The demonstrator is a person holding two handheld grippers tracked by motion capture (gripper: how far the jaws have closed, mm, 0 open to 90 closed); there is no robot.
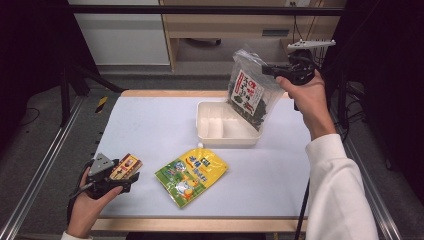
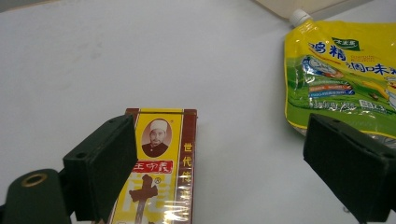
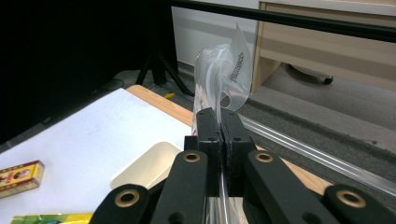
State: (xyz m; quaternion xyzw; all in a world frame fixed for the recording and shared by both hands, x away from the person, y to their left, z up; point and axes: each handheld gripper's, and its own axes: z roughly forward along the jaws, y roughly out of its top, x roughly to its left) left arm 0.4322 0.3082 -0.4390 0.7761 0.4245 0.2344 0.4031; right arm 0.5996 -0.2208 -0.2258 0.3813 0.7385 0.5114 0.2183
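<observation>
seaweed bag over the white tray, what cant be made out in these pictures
- Seaweed bag, right gripper view: label and contents hidden behind the shut jaws of the right hand-held gripper.
- White tray, high view: right part covered by the hanging bag.
- Spice box, left gripper view: lower end cut off by the bottom edge.

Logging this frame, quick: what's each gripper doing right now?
Left gripper: open, one pad beside the red-and-yellow box.
Right gripper: shut on the clear bag of dried greens, above the cream tray.

Red-yellow box (image 2: 161, 172) between spread fingers (image 2: 105, 168)
</observation>
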